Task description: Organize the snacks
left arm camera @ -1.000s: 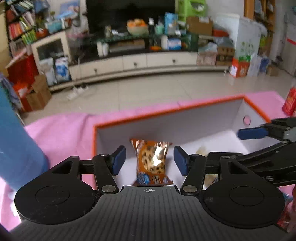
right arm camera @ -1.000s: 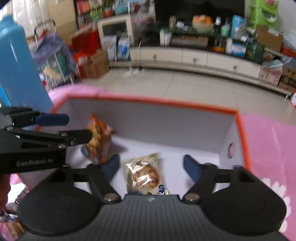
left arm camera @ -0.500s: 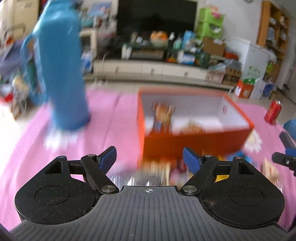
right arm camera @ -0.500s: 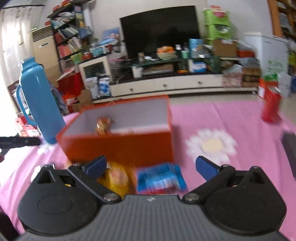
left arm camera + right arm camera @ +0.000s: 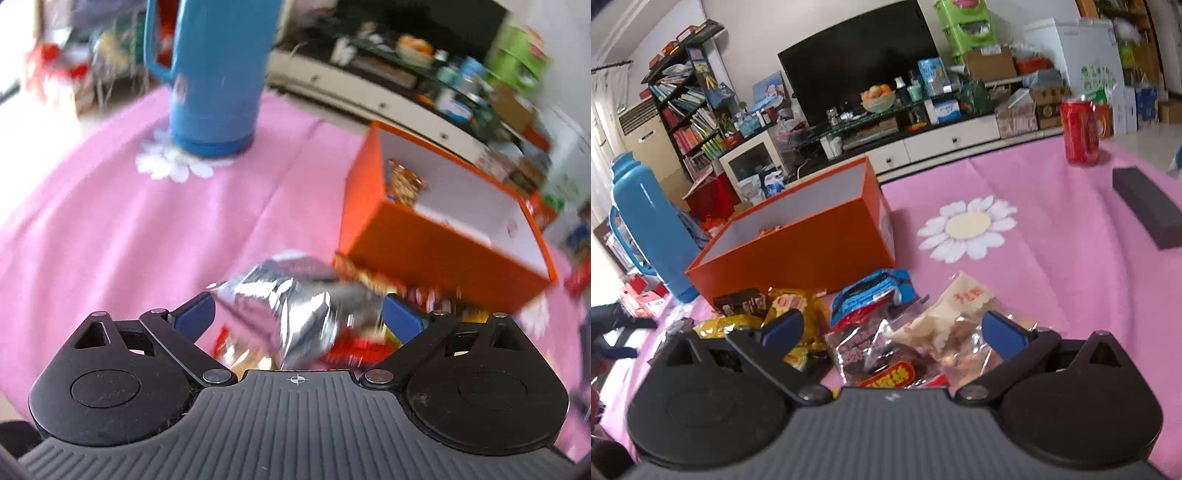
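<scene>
Both grippers are hovering over the snack pile beside the orange box: left gripper opening around the silver packet, not clamping; right gripper wide open, empty, should be isolating one packet.

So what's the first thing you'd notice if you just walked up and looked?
Probably the bright orange box, open on the pink tablecloth, with a heap of snack packets lying in front of it. A tall blue flask stands on the box's far left side, and a red can stands at the table's far edge. In the left wrist view, a shiny silver packet lies between the opening jaws of the left gripper.
</scene>
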A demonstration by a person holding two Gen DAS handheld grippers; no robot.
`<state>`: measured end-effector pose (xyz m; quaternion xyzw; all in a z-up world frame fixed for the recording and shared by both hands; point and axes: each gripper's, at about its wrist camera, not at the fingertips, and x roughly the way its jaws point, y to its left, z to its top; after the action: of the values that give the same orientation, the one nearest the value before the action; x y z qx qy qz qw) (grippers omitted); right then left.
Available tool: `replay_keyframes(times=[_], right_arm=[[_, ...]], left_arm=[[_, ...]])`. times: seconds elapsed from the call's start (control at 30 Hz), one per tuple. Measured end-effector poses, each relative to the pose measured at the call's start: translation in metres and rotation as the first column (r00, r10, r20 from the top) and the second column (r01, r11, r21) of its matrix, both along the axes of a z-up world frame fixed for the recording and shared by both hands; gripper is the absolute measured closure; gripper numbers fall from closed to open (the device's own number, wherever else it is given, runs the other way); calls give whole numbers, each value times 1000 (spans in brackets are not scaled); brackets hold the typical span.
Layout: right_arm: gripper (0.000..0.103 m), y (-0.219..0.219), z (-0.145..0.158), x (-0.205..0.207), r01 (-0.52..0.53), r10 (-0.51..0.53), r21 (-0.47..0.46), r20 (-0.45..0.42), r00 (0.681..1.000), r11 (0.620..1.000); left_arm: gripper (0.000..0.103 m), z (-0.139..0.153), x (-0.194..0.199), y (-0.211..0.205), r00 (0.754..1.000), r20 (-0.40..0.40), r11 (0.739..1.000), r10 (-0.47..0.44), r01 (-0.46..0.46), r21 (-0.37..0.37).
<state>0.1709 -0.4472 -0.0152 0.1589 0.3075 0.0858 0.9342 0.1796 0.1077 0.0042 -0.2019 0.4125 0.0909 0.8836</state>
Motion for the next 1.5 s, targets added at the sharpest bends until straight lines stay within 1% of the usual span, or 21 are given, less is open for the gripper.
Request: replay_keyframes(times=[0.07,0.17,0.23,0.3,0.37,0.53,0.6,0.67,0.7,0.73,0.83,0.9,0.97,1.0,1.07,1.13,1.17,1.23,1.33,1.4,1.5], right_arm=[[1,-1,0,2,-8,8,11,-3,1000,1000],[1,-1,0,3,-20,20,11,-6,1000,1000],[1,-2,-2,3,-23,24,17,-14,1000,1000],[1,-5,-3,4,-17,18,26,-23,1000,1000],[1,-8,-3,3,-6,7,31,-24,1000,999],[1,-9,-3,2,-2,2,19,-17,1000,1000],[1,-4,1,-1,-9,9,-15,13,1000,1000],[1,6,14,-8,-29,33,-46,88,996,999],[1,12,21,-10,-53,59,-50,123,991,997],[0,20,27,-7,-95,101,-49,131,986,994],[1,43,26,18,-224,224,0,42,974,975],[1,56,19,37,-245,245,-29,-9,970,969],[1,62,14,54,-225,223,-93,-32,974,970],[1,62,10,63,-224,219,-102,-58,974,969],[2,55,5,71,-210,203,-73,-86,975,975],[1,43,10,69,-169,163,-112,-63,985,979],[1,36,14,65,-133,127,-163,-45,991,978],[1,20,15,60,-69,57,-241,-55,997,968],[1,-15,11,48,-5,-26,-248,-119,993,969],[1,-26,6,37,-9,-37,-261,-170,985,965],[1,-21,5,24,-32,-18,-309,-159,987,950]], left_arm=[[29,-7,22,6,994,-82,997,74,-76,-19],[32,-13,43,4,986,-127,994,104,-107,-18],[29,-21,51,-8,987,-149,998,67,-68,0],[33,-27,55,-18,982,-183,995,56,-40,88],[48,-29,53,-18,982,-184,990,42,-16,137],[60,-29,29,-4,988,-139,989,-60,77,125],[61,-30,19,1,987,-131,982,-93,112,152],[60,-31,14,2,986,-123,975,-114,135,175],[60,-33,14,3,984,-118,971,-131,151,184],[60,-35,13,2,983,-115,968,-141,161,192],[57,-39,15,0,981,-126,963,-148,172,210],[56,-42,15,-1,980,-131,963,-149,174,206],[54,-45,14,3,981,-126,969,-147,168,181],[54,-47,13,6,982,-124,972,-144,163,167],[53,-49,12,10,982,-125,979,-138,155,134],[52,-52,11,17,983,-127,987,-135,145,74],[51,-54,11,20,983,-125,989,-131,139,51],[51,-54,10,22,985,-110,989,-137,142,48],[51,-55,10,19,984,-106,986,-146,154,66],[49,-55,9,18,984,-101,985,-148,155,75],[46,-56,6,18,986,-92,987,-140,146,65]])
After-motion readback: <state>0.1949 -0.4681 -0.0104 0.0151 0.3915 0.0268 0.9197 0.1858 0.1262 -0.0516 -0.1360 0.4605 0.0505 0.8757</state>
